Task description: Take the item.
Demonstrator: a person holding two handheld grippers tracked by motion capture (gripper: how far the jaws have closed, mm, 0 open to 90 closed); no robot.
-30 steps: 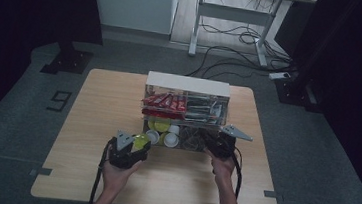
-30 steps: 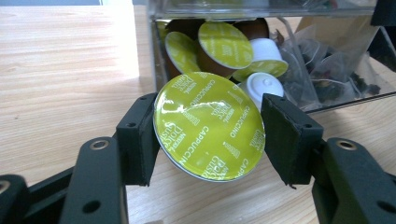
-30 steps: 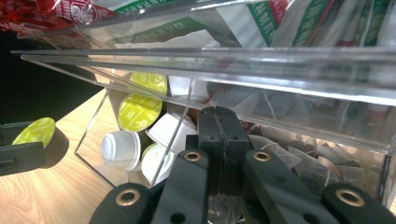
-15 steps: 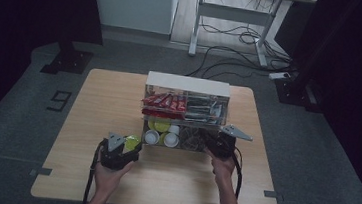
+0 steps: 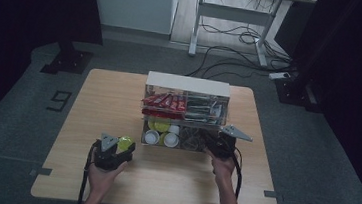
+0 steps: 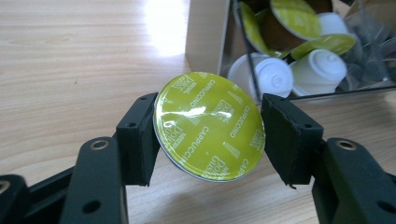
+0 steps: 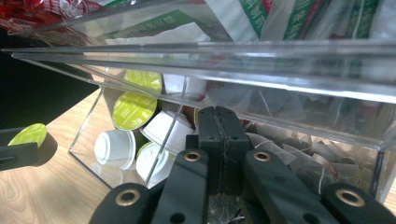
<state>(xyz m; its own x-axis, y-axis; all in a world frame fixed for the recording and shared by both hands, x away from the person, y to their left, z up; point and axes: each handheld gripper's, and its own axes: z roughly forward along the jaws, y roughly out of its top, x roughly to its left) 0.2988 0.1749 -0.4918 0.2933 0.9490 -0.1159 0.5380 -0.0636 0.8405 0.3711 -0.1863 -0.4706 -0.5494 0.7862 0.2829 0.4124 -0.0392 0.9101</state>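
Overhead, the left gripper [image 5: 116,148] sat just left of the clear organizer [image 5: 185,113], the right gripper [image 5: 221,145] at its front. Closer in, the left gripper [image 6: 210,135] clamped a green-lidded coffee capsule [image 6: 210,132] beside the organizer [image 6: 205,32]. The right gripper [image 7: 219,126] stood fully closed, empty, inside the organizer [image 7: 280,70].

The capsule lid [image 6: 209,126] reads "NESCAFÉ Dolce Gusto CAPPUCCINO".

Right tongs [image 7: 225,140] pressed shut at the clear organiser's [image 7: 233,65] lower bin — white capsules [image 7: 140,144] inside, left.
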